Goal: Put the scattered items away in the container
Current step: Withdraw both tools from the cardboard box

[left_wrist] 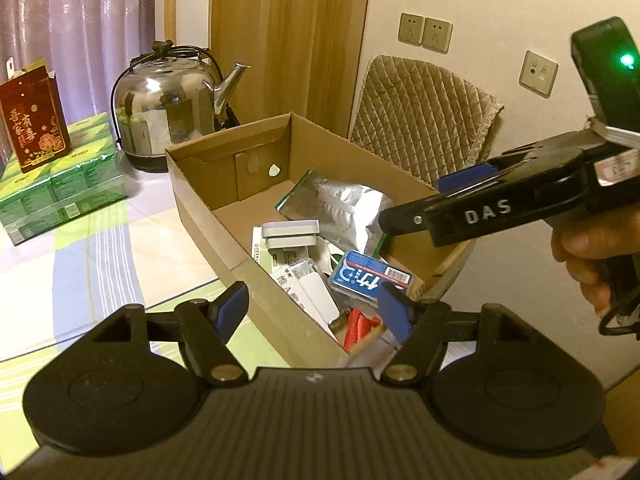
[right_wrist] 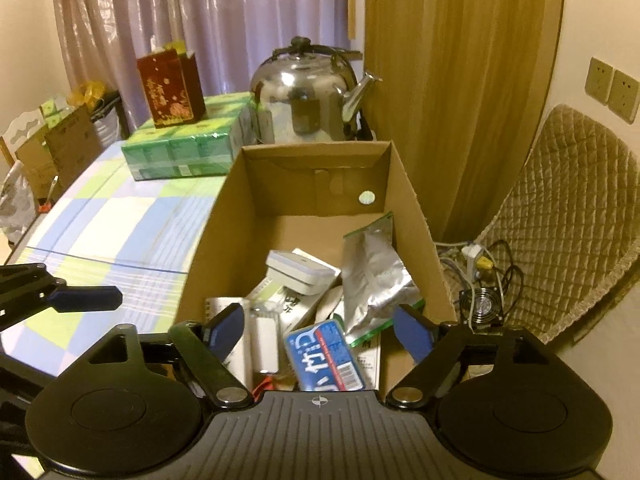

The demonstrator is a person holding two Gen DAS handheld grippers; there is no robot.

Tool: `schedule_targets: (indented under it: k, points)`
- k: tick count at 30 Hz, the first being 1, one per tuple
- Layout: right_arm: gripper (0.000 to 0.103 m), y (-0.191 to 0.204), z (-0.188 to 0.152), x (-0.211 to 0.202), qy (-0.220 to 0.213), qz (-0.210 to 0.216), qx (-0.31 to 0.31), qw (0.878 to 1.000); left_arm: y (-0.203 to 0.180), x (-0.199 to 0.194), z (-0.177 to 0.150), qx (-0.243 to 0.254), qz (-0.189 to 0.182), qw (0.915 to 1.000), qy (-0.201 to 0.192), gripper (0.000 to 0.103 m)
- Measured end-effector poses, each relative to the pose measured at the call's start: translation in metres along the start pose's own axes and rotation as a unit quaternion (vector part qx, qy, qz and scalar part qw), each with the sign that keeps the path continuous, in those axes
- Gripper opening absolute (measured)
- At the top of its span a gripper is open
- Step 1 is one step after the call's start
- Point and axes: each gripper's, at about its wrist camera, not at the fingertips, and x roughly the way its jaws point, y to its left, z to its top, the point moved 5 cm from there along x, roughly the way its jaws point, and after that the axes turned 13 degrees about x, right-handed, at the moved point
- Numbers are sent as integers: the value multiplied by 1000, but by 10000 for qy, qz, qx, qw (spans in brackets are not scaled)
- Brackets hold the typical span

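Pointing lengthwise at kettle (right_wrist: 306, 96), box (right_wrist: 320, 184); L tongs (left_wrist: 314, 306) + R tongs (right_wrist: 318, 330) released, empty.

Both views are lit dimly by warm, yellowish indoor light, and a grainy softness is seen throughout. Strong fisheye bending is shown toward the dark rounded corners. Bright reflections are caught on the steel kettle (right_wrist: 306, 98), and glare is thrown by a green indicator lamp (left_wrist: 625, 60).

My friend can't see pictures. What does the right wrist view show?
An open gripper hovers over a cardboard box holding a blue pack, a foil bag and white boxes. Behind it stands a kettle.
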Motion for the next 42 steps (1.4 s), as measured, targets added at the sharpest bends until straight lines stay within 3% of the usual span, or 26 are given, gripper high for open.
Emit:
schedule_targets:
  k: [11, 20, 30, 42]
  points:
    - [101, 19, -25, -63, -346, 128, 44, 9993, -13, -43, -14, -114, 93, 9999, -78, 79]
    - [101, 29, -59, -116, -653, 86, 52, 9978, -16, -90, -30, -456, 352, 9978, -313, 100]
    - [101, 15, -89, -155, -879, 5, 799, 9929, -22, -132, -42, -876, 668, 9929, -448, 102]
    - [101, 4, -129, -180, -858, -99, 1058, 9906, -48, -153, -60, -1235, 924, 9880, -122, 102]
